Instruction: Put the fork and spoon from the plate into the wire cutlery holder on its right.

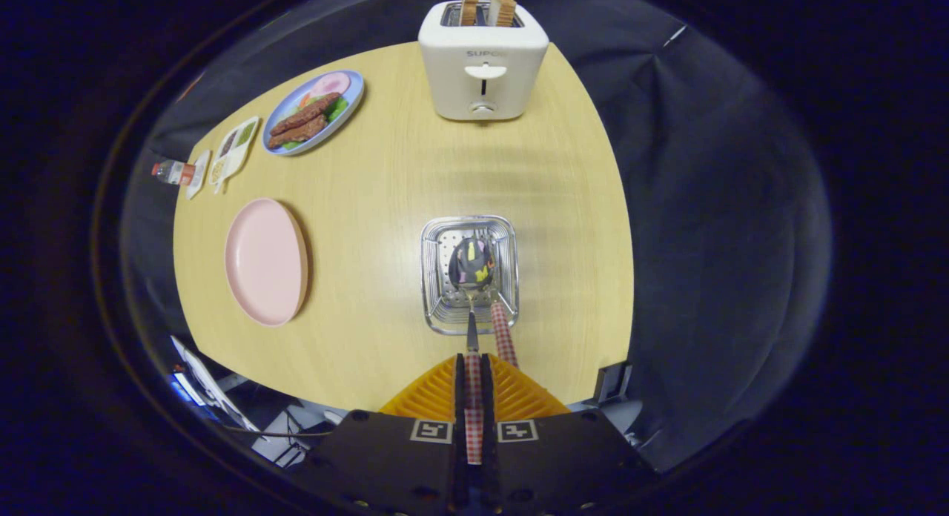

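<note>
One worktop (385, 167) carries all | toaster (483, 64) at far edge, bread tops cut off | pink plate (265, 261) bare, left of wire cutlery holder (468, 275) | spoon (471, 268) bowl over holder, checked handle pinched in gripper (474, 368) | second checked handle (504, 334), presumably the fork, stands in holder, head hidden

A pale wooden table (385, 175) fills the middle of the frame, light glaring softly across its centre. Dark cloth wall (712, 227) hangs to the right and behind. Lower left, cluttered floor (259, 412) shows.
</note>
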Demonstrator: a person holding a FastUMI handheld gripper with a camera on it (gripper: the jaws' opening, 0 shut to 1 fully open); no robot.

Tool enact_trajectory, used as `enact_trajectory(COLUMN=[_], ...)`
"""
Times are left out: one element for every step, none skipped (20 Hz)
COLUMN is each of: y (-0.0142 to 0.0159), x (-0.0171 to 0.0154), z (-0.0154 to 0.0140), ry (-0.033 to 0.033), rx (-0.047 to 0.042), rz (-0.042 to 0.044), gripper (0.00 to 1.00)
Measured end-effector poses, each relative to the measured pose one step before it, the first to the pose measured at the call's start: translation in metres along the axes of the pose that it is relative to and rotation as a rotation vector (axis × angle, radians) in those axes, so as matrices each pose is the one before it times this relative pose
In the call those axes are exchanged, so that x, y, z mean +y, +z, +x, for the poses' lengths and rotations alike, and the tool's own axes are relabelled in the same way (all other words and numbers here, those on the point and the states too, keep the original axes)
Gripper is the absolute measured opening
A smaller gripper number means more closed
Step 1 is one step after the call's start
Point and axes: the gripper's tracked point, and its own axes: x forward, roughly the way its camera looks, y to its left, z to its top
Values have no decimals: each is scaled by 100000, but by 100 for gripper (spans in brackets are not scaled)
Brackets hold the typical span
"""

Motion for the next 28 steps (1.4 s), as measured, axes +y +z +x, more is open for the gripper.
enact_trajectory(y=[33, -125, -280, 185, 195, 290, 312, 285, 136, 205, 384, 356, 342, 301, 357, 377, 504, 550, 486, 420, 422, 406, 321, 446, 382, 361, 109, 194], x=[85, 228, 164, 117, -38, -209, -58, -126, -105, 57, 171, 46, 39, -72, 116, 278, 250, 375, 587, 710, 739, 758, 1053, 1345, 1451, 1229, 1140, 915], z=[249, 175, 124, 141, 83, -38, -12, -35, -4, -111, -137, -247, -361, -387, -284, -494, -627, -758, -871, -1062, -880, -861, -916, -1121, -877, -911, -1013, -1019], ry=[-429, 217, 308, 368, -337, -1319, -825, -949, -1040, -397, -1, -571, -821, -885, -195, 274, 176, 413, 1023, 1327, 901, 770, 1593, 2639, 2666, 2096, 1495, 60], rx=[2256, 2662, 2693, 914, -64, -258, -481, -205, 222, -443, -1853, -2156, -2462, -2730, -2865, -3766, -4898, -5667, -5800, -5171, -5274, -4696, -4647, -4939, -5812, -5480, -5371, -4861], rz=[-1176, -1241, -1066, -753, -903, -568, -515, -841, -930, -972, -1207, -1313, -649, -277, -86, 40, -167, -634, -255, -943, -523, 648, 1904, 1997, 1302, 398, -80, -172], gripper=[7, 7, 7, 7, 7, 7, 10, 10, 10, 10, 12, 11, 11, 11, 12, 12, 14, 14, 14, 17, 19, 19, 19, 21, 22, 23, 26, 30])
